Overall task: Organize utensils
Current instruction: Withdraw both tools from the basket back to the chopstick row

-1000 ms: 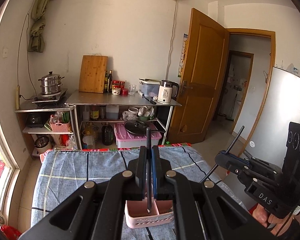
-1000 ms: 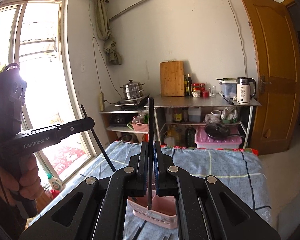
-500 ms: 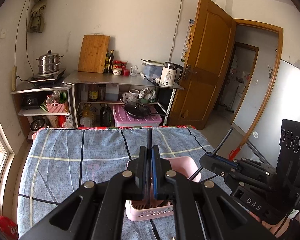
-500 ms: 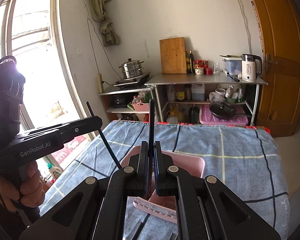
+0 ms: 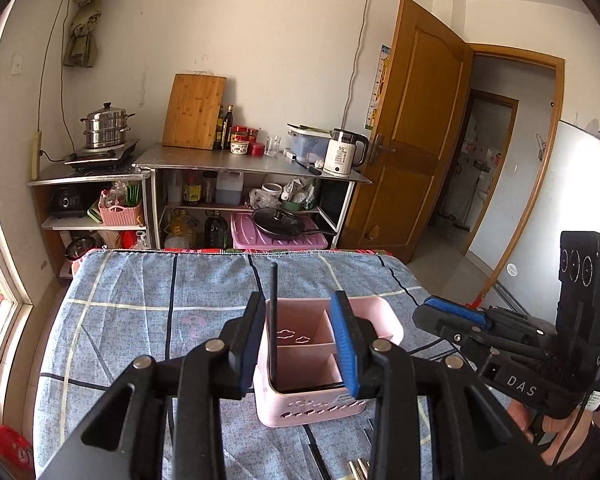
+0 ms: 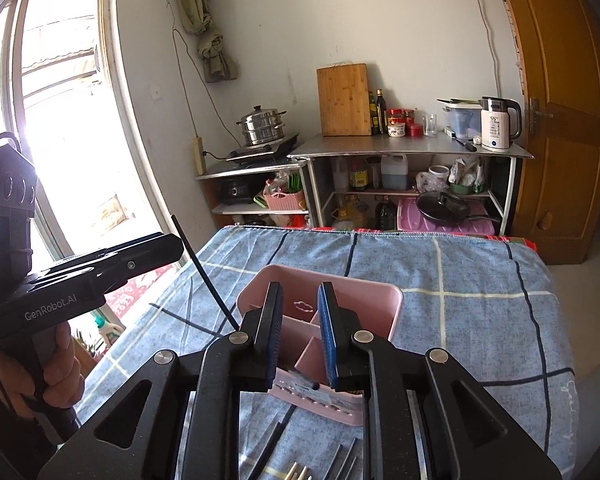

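Both grippers have come down over the pink plastic divided caddy (image 5: 328, 364) since a second ago, and both sets of jaws have just been opening. The left gripper (image 5: 300, 344), then clamped on a thin black chopstick (image 5: 273, 320), now stands parted with that stick loose between its blue pads: it stands nearly upright in the caddy's near-left compartment, leaning at the left wall, top end clear above the rim. The right gripper (image 6: 298, 340) has parted less widely; nothing shows between its pads, and the black chopstick it carried seems to have dropped into the caddy (image 6: 320, 320), though I cannot pick it out for certain.

I read this as two sticks delivered, one from each hand. More utensils remain on the blue checked tablecloth (image 6: 480, 300) just in front of the caddy: dark chopsticks (image 6: 274, 440) and some pale-handled pieces (image 6: 298, 472) at the bottom edge. The next move is probably to lift both grippers clear without knocking the standing stick, then reach for those.
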`<state>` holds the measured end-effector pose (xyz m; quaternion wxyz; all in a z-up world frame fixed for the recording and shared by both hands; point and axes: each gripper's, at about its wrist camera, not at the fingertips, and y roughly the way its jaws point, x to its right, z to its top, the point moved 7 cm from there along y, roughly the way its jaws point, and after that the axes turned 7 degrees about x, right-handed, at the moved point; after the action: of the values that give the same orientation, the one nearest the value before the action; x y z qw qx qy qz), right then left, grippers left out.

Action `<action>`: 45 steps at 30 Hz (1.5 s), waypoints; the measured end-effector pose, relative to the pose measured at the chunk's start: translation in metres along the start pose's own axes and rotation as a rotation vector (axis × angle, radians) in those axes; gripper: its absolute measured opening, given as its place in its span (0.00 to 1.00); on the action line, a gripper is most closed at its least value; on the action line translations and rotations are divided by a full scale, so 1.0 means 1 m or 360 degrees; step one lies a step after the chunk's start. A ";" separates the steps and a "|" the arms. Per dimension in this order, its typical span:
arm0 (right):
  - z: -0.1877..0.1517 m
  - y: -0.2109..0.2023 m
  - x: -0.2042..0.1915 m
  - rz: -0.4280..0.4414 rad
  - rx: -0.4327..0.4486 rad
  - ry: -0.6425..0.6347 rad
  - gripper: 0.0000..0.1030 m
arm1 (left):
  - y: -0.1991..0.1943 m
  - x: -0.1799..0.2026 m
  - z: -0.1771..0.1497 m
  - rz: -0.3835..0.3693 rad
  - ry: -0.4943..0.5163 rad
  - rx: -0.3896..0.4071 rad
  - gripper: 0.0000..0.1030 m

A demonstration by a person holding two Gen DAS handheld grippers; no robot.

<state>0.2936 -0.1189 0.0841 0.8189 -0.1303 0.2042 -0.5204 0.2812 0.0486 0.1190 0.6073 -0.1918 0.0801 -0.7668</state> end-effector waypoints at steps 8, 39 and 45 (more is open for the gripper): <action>-0.012 -0.054 -0.004 0.0005 0.0108 -0.0042 0.19 | -0.053 0.006 -0.015 -0.0006 -0.0007 0.0118 0.40; -0.182 -0.101 0.035 -0.0131 -0.0228 0.0181 0.19 | -0.042 0.040 -0.208 -0.0062 -0.0083 -0.0421 0.40; -0.188 -0.080 0.034 -0.0153 -0.0321 0.0161 0.19 | -0.015 0.037 -0.216 -0.0018 -0.0081 -0.0527 0.40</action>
<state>0.1538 -0.1839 -0.0549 0.7644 -0.1950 0.2901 -0.5418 0.1768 -0.0069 -0.0654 0.5649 -0.3091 0.1888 -0.7414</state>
